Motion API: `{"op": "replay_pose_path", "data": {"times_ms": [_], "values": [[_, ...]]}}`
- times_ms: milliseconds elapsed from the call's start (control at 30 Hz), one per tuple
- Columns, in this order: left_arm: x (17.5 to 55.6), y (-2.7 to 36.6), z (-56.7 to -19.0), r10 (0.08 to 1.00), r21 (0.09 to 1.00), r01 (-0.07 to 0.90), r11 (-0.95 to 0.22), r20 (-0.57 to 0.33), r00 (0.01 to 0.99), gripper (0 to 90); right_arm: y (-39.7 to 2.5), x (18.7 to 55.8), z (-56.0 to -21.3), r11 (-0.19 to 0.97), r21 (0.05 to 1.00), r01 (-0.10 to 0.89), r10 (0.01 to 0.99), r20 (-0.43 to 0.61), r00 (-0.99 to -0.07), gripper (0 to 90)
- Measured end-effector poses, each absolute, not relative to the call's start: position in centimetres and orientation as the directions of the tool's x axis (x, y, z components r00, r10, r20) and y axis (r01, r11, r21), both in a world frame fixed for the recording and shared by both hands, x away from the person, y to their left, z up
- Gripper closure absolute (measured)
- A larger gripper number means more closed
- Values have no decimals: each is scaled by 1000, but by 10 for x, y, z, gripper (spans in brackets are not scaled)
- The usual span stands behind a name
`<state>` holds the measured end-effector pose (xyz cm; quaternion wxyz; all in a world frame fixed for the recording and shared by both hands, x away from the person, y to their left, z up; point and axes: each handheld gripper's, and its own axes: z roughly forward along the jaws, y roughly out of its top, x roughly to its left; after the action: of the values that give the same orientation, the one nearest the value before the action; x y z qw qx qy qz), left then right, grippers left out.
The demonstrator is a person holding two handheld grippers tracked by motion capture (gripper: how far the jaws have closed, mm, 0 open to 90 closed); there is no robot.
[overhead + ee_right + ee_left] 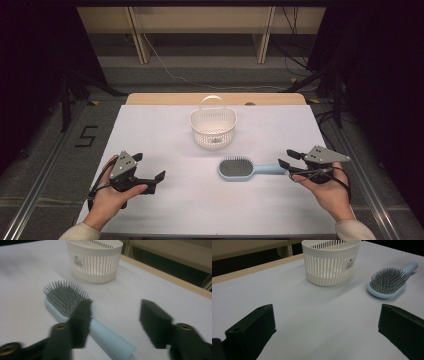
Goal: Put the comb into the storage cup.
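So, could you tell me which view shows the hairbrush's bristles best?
The left gripper view: the hairbrush head stands unobstructed. The right gripper view has a jaw overlapping its bristles; the high view shows the whole brush, small.

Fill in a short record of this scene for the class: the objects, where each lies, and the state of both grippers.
surface: white table cover
basket: white slatted basket, upright, handle raised, far centre
brush: light blue hairbrush, bristles up, in front of the basket, handle toward the right gripper
left gripper: left gripper open, holding nothing, apart from both things
right gripper: right gripper open, at the handle's end, not gripping
likely next move: perhaps closing on the handle
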<state>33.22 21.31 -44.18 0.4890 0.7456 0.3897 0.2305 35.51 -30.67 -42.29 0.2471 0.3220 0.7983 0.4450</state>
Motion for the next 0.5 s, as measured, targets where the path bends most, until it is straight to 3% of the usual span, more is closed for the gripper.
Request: {"op": "replay_pose_path", "data": {"times_ms": [33, 67, 100, 133, 167, 500], "values": [[332, 213, -442, 806, 908, 357, -220, -37, 591, 3, -305, 359, -422, 427, 853, 299, 732, -132, -668, 665], [332, 213, -443, 805, 907, 358, -221, -38, 593, 4, -305, 359, -422, 427, 853, 299, 732, -132, -668, 665], [332, 212, -443, 803, 906, 360, -224, -37, 594, 5, -300, 366, -420, 472, 819, 327, 738, -164, -655, 796], [332, 212, -443, 802, 904, 362, -228, -37, 597, 5, -300, 366, -420, 472, 819, 327, 738, -164, -655, 796], [332, 211, -444, 800, 903, 364, -230, -37, 598, 8, -294, 376, -419, 513, 777, 364, 739, -185, -647, 900], [331, 210, -446, 794, 897, 367, -245, -31, 607, 10, -269, 424, -434, 619, 610, 495, 727, -208, -654, 900]]}}
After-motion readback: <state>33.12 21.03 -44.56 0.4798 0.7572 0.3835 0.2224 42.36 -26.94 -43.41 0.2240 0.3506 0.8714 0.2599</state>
